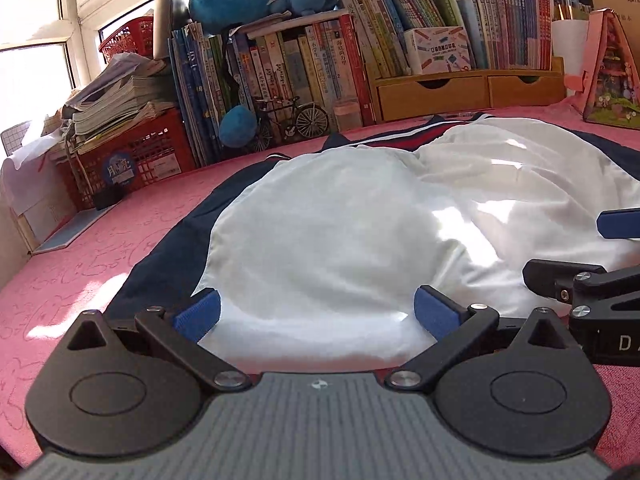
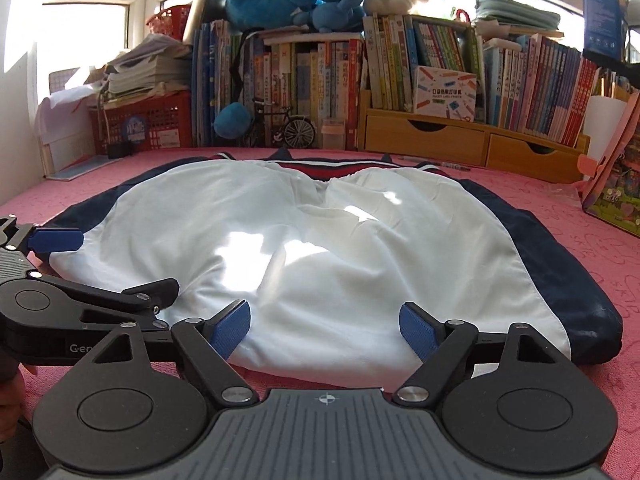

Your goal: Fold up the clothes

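Since the white and navy jacket [image 2: 320, 248] lies spread on the pink tabletop [image 2: 580, 216] with your left gripper [image 1: 316, 314] and right gripper [image 2: 325, 330] both wide at its near hem, a shallow pinch could catch only one layer.

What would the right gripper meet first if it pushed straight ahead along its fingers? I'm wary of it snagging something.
Most likely the white panel of the jacket, whose near hem already lies between the open right gripper fingers. Nothing else shows in that line; depth is uncertain.
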